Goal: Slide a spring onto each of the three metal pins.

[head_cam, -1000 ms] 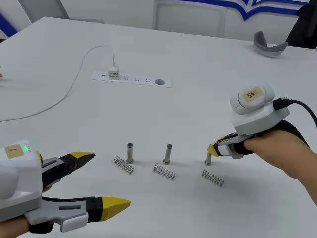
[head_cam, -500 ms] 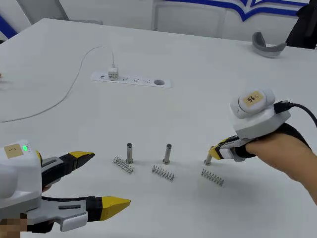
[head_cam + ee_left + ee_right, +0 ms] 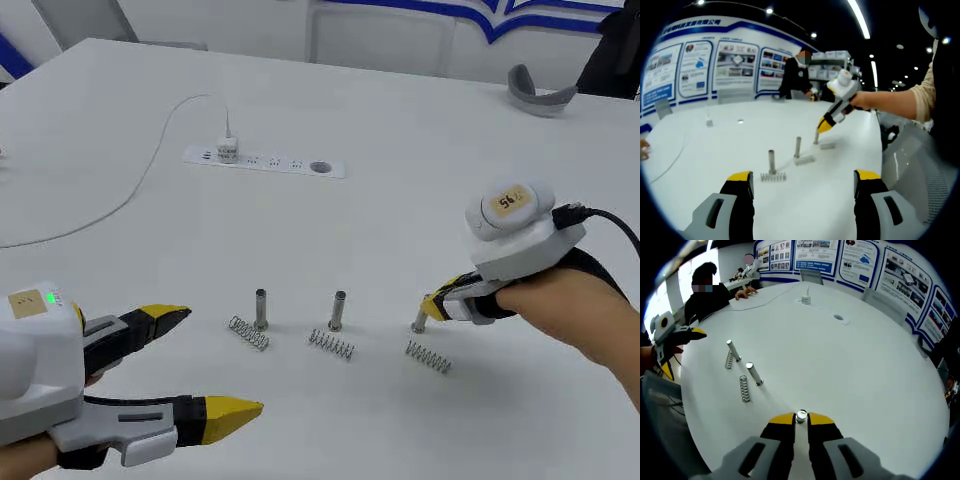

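While the left gripper [image 3: 226, 360] hovers low at near left w/ jaws spread wide, holding nothing, the right gripper [image 3: 430, 305] reaches in from the right, tips angled down, clamped on the top of the right pin [image 3: 420, 323]. Right gripper view makes the pinch plain: the pin's round head sits btwn the yellow tips; in head view the tips cover it. The middle pin [image 3: 338, 310] and left pin [image 3: 261, 308] stand upright, bare. On the table [image 3: 420, 200] the left spring [image 3: 248, 333], middle spring [image 3: 331, 345] and right spring [image 3: 428, 357] lie flat, each just in front of its pin. A power strip [image 3: 265, 160] w/ white cable [image 3: 150, 165] lies well behind.
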Demonstrator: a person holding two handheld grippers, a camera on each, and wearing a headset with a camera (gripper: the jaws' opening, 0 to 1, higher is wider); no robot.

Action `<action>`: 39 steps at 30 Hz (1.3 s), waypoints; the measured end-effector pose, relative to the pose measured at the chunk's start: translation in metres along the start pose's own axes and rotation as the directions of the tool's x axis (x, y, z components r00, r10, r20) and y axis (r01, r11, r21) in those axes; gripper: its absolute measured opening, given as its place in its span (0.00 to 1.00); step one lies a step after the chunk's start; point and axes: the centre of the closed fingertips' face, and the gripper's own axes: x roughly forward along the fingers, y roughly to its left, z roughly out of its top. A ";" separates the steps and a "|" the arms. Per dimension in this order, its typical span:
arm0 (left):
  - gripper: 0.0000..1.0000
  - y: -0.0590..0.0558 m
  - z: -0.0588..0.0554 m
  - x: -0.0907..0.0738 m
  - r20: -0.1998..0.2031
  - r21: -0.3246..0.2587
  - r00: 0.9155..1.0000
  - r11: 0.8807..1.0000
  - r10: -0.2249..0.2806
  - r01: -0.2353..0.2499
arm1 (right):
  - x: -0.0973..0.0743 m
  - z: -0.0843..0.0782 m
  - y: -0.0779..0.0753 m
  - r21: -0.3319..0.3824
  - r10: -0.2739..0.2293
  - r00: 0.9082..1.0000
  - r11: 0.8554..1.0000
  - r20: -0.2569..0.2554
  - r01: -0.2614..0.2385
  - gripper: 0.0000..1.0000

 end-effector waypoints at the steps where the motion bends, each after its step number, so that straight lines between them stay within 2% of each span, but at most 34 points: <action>1: 0.83 0.000 0.000 0.000 0.000 0.001 1.000 1.000 0.000 0.000 | 0.000 0.000 0.000 0.000 0.000 1.000 1.000 0.001 0.000 0.11; 13: 0.83 -0.002 0.000 0.001 -0.003 0.005 1.000 1.000 -0.007 0.007 | -0.005 -0.004 0.001 -0.008 0.000 1.000 1.000 0.012 0.000 0.14; 22: 0.83 -0.002 0.000 0.001 -0.003 0.006 1.000 1.000 -0.010 0.010 | -0.004 -0.020 0.002 -0.014 0.011 1.000 1.000 -0.010 -0.012 0.15; 39: 0.83 -0.005 0.000 0.003 -0.007 0.008 1.000 1.000 -0.021 0.021 | -0.003 -0.053 0.021 -0.078 0.093 0.993 0.992 -0.074 -0.099 0.18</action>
